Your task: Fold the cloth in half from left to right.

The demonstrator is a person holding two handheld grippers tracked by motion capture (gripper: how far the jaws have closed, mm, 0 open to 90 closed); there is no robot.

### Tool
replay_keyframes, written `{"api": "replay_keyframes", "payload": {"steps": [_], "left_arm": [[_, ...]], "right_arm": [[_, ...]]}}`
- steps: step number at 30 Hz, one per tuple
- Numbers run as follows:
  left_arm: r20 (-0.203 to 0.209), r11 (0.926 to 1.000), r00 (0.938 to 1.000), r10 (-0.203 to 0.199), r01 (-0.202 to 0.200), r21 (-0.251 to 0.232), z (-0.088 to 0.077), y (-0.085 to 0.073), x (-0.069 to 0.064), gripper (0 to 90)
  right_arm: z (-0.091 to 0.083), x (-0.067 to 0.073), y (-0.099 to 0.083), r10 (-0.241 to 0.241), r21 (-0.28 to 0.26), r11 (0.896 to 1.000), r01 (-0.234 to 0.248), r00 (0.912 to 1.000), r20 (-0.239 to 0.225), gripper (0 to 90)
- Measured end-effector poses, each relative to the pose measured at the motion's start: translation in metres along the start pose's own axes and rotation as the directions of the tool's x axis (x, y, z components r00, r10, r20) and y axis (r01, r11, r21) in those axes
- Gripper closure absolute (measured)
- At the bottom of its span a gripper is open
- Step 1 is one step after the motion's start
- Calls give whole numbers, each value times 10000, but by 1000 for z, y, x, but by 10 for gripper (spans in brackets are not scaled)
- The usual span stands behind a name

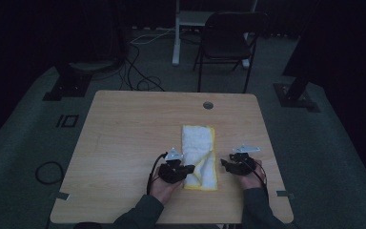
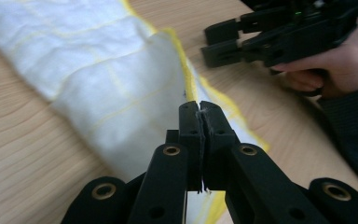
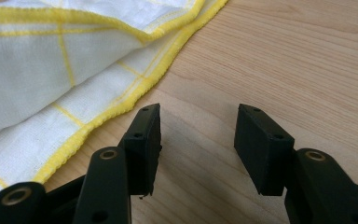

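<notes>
Cloth (image 1: pixel 199 155) long axis runs away from person. Left tongs (image 1: pixel 187 169) clenched on its near-left edge; right tongs (image 1: pixel 225 164) released, just right of it on bench (image 1: pixel 124 133).

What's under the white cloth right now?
The cloth lies folded on the wooden table; bare wood shows all around it. A yellow-edged flap lies folded over its near end. Anything beneath the layers is covered and cannot be seen.

Wooden table (image 1: pixel 124 143) under folded cloth (image 1: pixel 198 143)
</notes>
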State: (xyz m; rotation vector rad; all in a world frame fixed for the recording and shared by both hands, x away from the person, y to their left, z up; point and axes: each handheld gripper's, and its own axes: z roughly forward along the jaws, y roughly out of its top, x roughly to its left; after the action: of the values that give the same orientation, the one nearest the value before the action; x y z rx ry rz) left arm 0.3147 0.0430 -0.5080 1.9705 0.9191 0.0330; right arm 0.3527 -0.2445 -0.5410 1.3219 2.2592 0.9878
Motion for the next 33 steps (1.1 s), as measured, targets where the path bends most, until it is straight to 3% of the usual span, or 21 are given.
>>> {"api": "replay_keyframes", "payload": {"steps": [8, 12, 24, 33], "left_arm": [[461, 9986, 9976, 524, -528, 85, 6, 3, -20, 878], [570, 9985, 9969, 541, -546, 73, 7, 2, -22, 810], [-336, 9986, 9993, 188, -171, 500, -5, -28, 2, 769], [-605, 9987, 9981, 119, -89, 496, -13, -39, 9, 760]], "right_arm": [[0, -1, 0, 25, 1, 10000, -25, 10000, 23, 509], [-1, -1, 0, 43, -38, 10000, -42, 10000, 28, 509], [-2, -2, 10, 175, -426, 9990, -169, 9997, 140, 510], [3, 2, 22, -82, -580, 9983, 91, 9998, 156, 515]]}}
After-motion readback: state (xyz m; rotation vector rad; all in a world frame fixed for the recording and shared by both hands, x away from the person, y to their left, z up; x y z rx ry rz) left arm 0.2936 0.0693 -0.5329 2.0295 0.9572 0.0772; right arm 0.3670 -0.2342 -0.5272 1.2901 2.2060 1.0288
